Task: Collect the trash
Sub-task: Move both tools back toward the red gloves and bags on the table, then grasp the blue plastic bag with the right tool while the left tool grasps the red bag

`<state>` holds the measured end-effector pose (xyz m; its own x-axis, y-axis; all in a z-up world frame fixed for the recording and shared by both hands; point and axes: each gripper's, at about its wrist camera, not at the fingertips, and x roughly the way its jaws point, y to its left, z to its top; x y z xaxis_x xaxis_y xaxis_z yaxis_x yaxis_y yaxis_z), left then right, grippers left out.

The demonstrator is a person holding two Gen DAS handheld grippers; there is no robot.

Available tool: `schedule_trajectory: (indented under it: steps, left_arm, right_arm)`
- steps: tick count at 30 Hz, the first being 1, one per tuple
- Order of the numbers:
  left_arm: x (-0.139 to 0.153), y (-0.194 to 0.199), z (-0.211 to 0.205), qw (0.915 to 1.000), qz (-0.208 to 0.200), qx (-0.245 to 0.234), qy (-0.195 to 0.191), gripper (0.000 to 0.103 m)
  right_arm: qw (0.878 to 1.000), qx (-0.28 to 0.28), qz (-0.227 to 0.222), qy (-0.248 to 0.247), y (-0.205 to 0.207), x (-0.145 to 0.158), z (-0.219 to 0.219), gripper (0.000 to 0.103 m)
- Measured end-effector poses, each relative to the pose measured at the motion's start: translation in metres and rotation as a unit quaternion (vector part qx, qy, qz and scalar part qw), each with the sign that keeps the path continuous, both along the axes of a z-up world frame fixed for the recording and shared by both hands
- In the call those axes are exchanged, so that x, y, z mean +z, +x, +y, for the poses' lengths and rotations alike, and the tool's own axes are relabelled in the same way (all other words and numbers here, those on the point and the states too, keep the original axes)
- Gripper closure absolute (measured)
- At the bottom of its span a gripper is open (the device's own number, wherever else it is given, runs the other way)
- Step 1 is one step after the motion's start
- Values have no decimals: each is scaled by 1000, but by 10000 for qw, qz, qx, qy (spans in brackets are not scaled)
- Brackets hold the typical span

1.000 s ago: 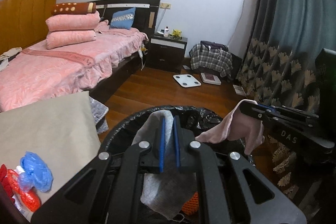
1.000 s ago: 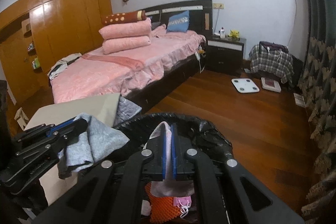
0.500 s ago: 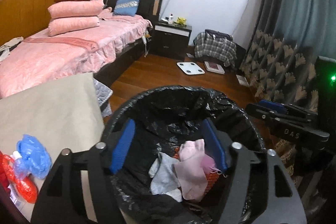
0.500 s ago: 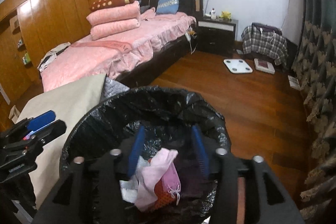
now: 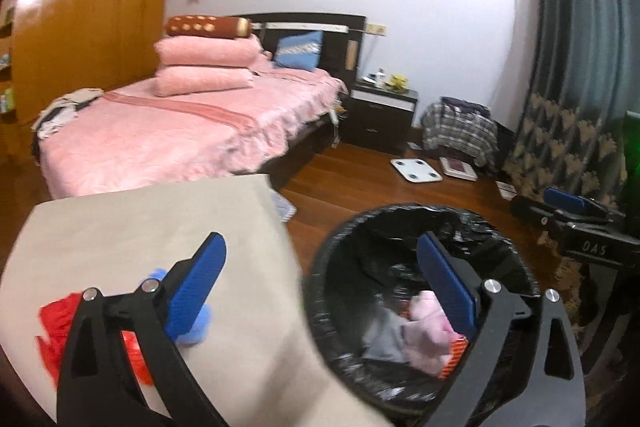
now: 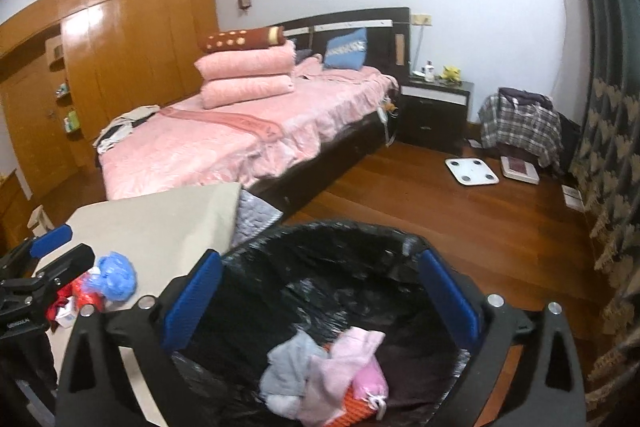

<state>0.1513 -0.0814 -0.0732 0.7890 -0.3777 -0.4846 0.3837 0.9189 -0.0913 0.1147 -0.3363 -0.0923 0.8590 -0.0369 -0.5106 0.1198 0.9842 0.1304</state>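
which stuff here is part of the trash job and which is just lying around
Part of the job:
- bin with black liner, holding the grey rag and pink cloth
- blue bag and red wrapper on the beige table

Just lying about:
- white scale
- plaid bag
- pink pillows

— How do the left tongs point(image 5: 320, 283) stand?
— Spread wide, blue pads point(image 5: 198, 283) far apart, nothing between them, pointing toward twelve o'clock.
— And the right tongs point(image 6: 320, 297)?
— Likewise wide and empty, aimed at twelve. In the left view they sit at three o'clock; the left pair shows at nine in the right view.
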Motion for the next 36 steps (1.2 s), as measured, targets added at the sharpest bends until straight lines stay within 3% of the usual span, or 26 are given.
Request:
schedule_trajectory:
  steps: [8,18,25,36]
  left_arm:
    - [3,-13,66,9971,-171,738,119,9]
    - [-5,-23,149,9859,-142,1649,251,9]
    - [-20,-23,194,9763,-36,2129,392,10]
    - [-44,-13,228,9688,208,2435,422,10]
  right_arm:
    - [9985,517,-167,28,16,6,60,6]
    - [9895,1419,-274,27,37,0,154,6]
    - [9821,1859,-289,-53,55,-21,216,7]
    - [9774,2089,291,-128,96,-74,266,18]
